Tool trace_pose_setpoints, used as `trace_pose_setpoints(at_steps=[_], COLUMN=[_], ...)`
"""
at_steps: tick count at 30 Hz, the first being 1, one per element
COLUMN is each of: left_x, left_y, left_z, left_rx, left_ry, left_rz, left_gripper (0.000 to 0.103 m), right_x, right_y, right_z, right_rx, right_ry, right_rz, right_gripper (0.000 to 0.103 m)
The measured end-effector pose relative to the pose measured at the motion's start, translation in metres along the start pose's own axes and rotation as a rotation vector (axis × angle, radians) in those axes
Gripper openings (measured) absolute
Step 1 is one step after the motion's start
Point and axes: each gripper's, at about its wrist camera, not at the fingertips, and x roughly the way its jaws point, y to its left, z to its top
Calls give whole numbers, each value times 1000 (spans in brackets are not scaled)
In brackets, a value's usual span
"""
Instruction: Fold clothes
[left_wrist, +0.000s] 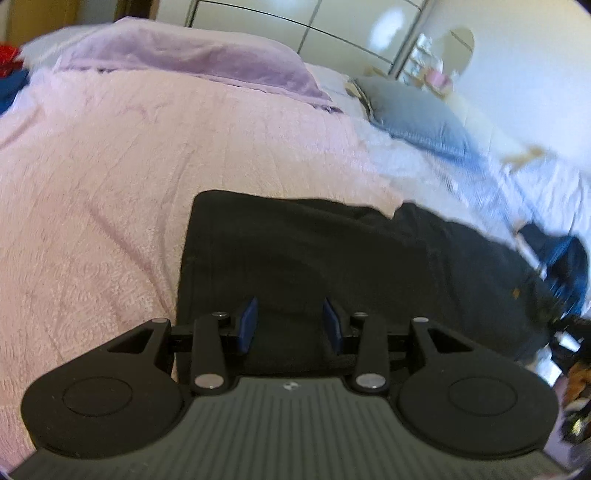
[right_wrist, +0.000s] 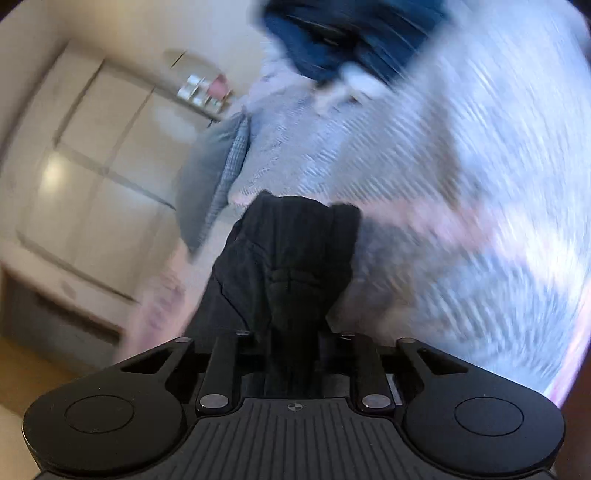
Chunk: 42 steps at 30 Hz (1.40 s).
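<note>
On the pink bed (left_wrist: 110, 155), black trousers (left_wrist: 295, 251) lie flat under the left gripper (left_wrist: 291, 321), jaws apart and empty; the right gripper (right_wrist: 291, 347) clamps a bunched end, best carried across evenly.

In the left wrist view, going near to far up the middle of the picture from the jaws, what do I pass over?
Left gripper → black garment lying flat → pink bedspread → purple blanket at the far end → white wardrobe doors.
</note>
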Motion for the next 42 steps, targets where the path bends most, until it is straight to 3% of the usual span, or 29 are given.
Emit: trace_pose_setpoints(at_steps=[2,4,7,10,12,14,17,19,20,23,26,29,33,37,40,42], left_x=[-7,-17,-32,-45,-53,-60,-69,-73,-74,-71,-59,-40,-6,27,47,52], left_y=[9,20,39,59,73,84,100,107,110,115,114,111,111,104,104,101], left_z=[3,7,10,11,12,9,5,2,1,-1,2,9,25,38,41,43], left_rx=[-37,-67,-118,-174,-212,-247,-291,-320,-333,-351,-365,-396,-421,-356,-374,-373], left_ry=[-15,-40,-68,-87,-98,-105,-108,-107,-107,-93,-73,-52,-7,74,111,118], left_rz=[-20,-34,-55,-71,-77,-79,-82,-92,-98,-136,-187,-272,-356,-360,-376,-380], left_gripper=[35,35,34,34,34,34,34,33,34,34,35,38,47,50,56,56], right_x=[2,-1,-23,-42,-55,-63,-53,-44,-44,-54,-48,-42,-12,15,29,34], right_y=[54,103,168,222,250,269,282,281,277,264,262,244,200,155,132,124], right_z=[-13,-35,-69,-110,-155,-202,-268,-308,-320,-312,-272,-221,-152,-121,-112,-107], right_rx=[-302,-550,-761,-940,-1080,-1218,-1448,-1582,-1618,-1560,-1389,-1141,-664,-288,-79,-21], right_ry=[-58,-155,-280,-341,-358,-326,-117,54,81,86,70,63,171,289,338,350], right_rz=[-157,-234,-165,-43,54,177,297,336,341,352,314,239,117,129,178,185], right_gripper=[16,14,13,13,16,22,43,46,46,53,56,57,57,57,57,57])
